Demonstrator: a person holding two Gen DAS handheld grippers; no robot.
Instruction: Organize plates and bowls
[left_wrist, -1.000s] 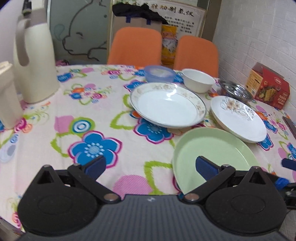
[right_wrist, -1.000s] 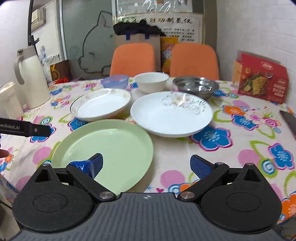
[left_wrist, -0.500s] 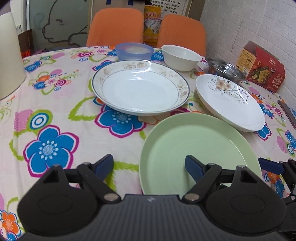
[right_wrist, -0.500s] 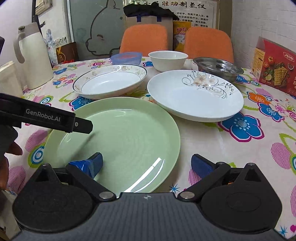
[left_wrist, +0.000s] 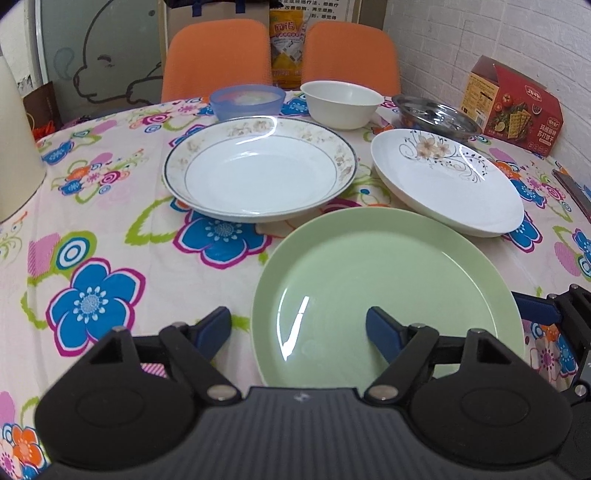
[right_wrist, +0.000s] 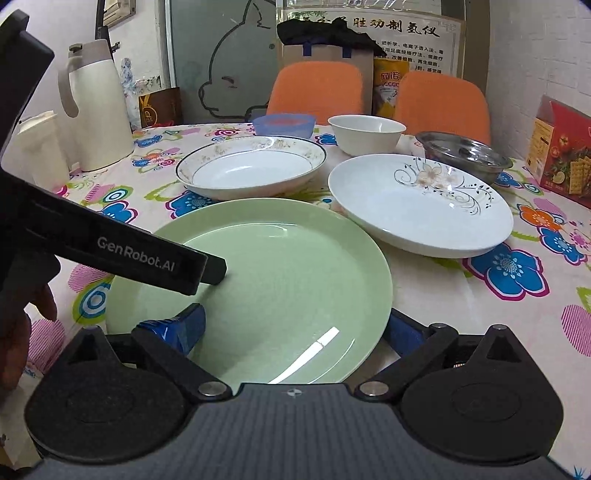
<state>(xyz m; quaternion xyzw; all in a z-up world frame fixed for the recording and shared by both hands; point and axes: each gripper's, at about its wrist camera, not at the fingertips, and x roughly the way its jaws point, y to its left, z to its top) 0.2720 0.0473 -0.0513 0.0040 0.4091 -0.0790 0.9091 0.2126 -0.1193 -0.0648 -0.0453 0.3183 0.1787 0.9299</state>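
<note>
A pale green plate (left_wrist: 388, 280) lies on the flowered tablecloth nearest me. My left gripper (left_wrist: 299, 328) is open, with the plate's left rim between its blue fingers. My right gripper (right_wrist: 293, 330) is open too: its left finger is over the green plate (right_wrist: 266, 288) and its right finger is just off the right rim. Behind are a gold-rimmed white plate (left_wrist: 258, 173) and a white flower-pattern plate (left_wrist: 447, 181). Further back stand a blue bowl (left_wrist: 247, 101), a white bowl (left_wrist: 341, 103) and a steel bowl (left_wrist: 436, 116).
In the right wrist view a cream thermos jug (right_wrist: 99, 110) and a white container (right_wrist: 37, 147) stand at the left. A red cracker box (left_wrist: 513, 110) sits at the right by the wall. Two orange chairs (left_wrist: 218, 55) stand behind the table. A hand (right_wrist: 22, 325) holds the left gripper.
Both grippers have moved forward and down to the green plate, which now fills more of each view. The left gripper has swung right, away from the jug. No dish has moved.
</note>
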